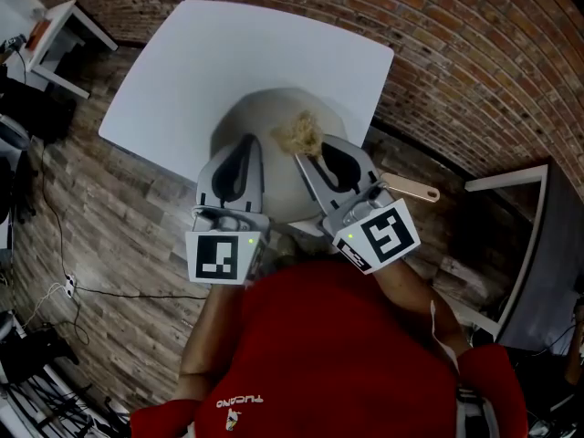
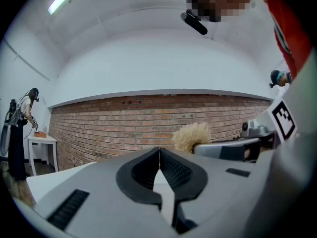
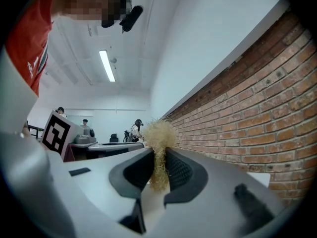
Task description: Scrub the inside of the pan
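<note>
A round grey pan point(image 1: 278, 117) is shown at the near edge of a white surface point(image 1: 228, 53), its wooden handle point(image 1: 412, 189) pointed off toward the person's right, with both handheld grippers held over it. The right gripper point(image 1: 310, 156) is clamped on a pale, straw-coloured fibre scrubber point(image 1: 299, 133). The lower strands are pinched between the ribbed pads, and the bushy tuft is left free beyond the tips. The left gripper point(image 1: 245, 144) is drawn closed, pad against pad, with nothing held between. Whether the tuft is touching the pan cannot be told.

The scrubber is judged light, soft and springy, and is likely to be flattened and splayed once pressed against the pan. A hold low on the strands, as pictured, is thought best. The pan is judged stiff and far heavier, yet liable to slide on the smooth surface. The handle is considered the natural place for it to be steadied.

One pan, one handle, one scrubber and two grippers are counted, on a single surface.
</note>
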The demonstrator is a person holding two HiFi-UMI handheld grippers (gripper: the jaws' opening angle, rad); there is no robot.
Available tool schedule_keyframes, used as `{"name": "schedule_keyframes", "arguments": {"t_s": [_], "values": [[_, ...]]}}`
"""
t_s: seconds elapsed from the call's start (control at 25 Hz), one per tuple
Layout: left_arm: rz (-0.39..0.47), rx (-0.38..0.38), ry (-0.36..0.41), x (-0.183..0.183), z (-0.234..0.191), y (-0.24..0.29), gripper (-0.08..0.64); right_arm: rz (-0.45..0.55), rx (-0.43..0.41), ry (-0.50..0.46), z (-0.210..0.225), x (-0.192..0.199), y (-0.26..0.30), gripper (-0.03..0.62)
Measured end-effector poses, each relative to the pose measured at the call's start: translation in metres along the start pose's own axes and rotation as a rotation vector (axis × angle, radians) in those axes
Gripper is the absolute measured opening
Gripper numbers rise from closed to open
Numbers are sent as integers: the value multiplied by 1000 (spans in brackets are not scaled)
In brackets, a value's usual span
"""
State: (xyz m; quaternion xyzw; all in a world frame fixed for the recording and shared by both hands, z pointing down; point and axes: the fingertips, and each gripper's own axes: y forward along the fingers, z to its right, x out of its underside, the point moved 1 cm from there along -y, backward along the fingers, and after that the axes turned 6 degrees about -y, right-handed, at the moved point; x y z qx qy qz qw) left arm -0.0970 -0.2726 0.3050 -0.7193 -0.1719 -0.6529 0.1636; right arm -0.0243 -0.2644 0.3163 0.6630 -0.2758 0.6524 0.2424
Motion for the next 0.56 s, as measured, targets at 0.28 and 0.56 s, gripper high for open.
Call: {"name": "schedule_keyframes", "arguments": {"t_s": [0.28, 0.56], "values": [[-7, -16, -11, 4, 0, 1, 15, -7, -5, 1, 2, 2, -2, 75], [-10, -17, -6, 6, 0, 0, 15, -11, -4, 5, 1, 3, -4, 75]]}}
